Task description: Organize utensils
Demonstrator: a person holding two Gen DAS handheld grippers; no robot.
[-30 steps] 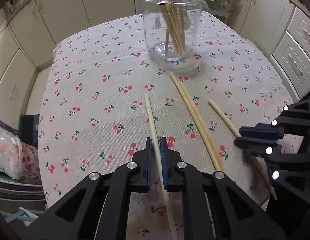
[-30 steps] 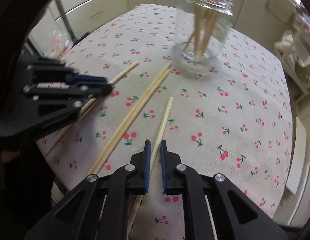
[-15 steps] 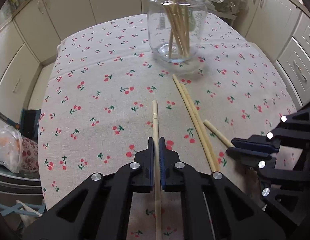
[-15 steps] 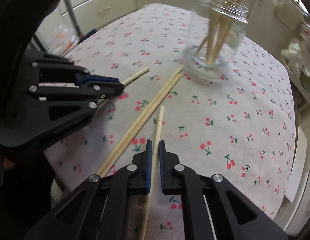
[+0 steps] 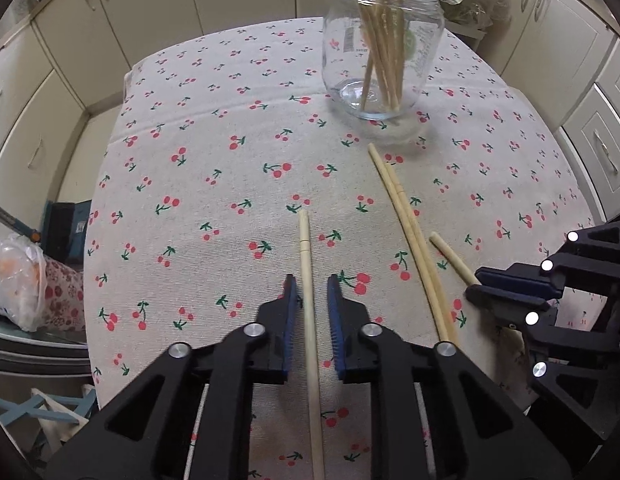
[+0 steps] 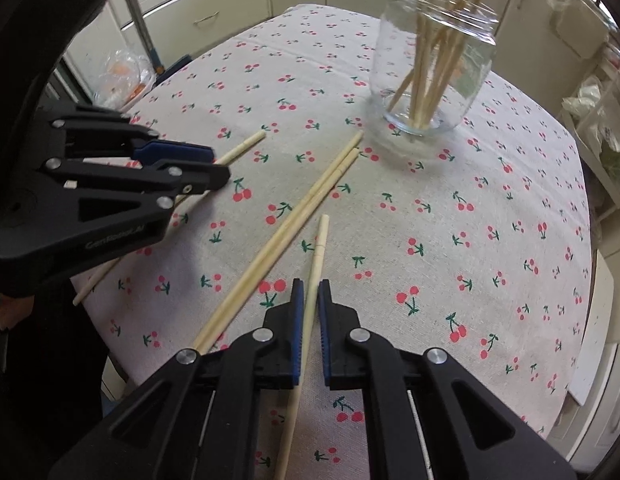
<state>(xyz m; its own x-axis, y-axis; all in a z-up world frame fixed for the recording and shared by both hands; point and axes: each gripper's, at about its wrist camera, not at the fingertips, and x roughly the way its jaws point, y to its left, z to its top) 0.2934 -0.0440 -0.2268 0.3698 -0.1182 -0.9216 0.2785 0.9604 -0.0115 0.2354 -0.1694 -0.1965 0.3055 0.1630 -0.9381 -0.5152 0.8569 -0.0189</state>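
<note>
A glass jar [image 5: 384, 52] with several chopsticks stands at the far side of the cherry-print table [image 5: 214, 168]. My left gripper [image 5: 310, 292] straddles one loose chopstick [image 5: 306, 248]; its jaws are opening and a gap shows on each side of the stick. My right gripper [image 6: 309, 292] is shut on another chopstick [image 6: 320, 244], which runs straight out between its pads. Between the two sticks a pair of chopsticks [image 6: 310, 204] lies side by side on the cloth. The left gripper [image 6: 220, 168] also shows in the right wrist view, the right gripper [image 5: 476, 284] in the left wrist view.
Pale cabinets [image 5: 62, 64] surround the table. A plastic bag [image 5: 14, 276] sits low beside its left edge, and a white rack [image 6: 598, 108] stands off its right side. The jar [image 6: 430, 68] stands just beyond the pair's far tips.
Both grippers closed on their chopsticks, which swung into line with the fingers. Since then the left jaws have spread apart; the right jaws stay close together.
</note>
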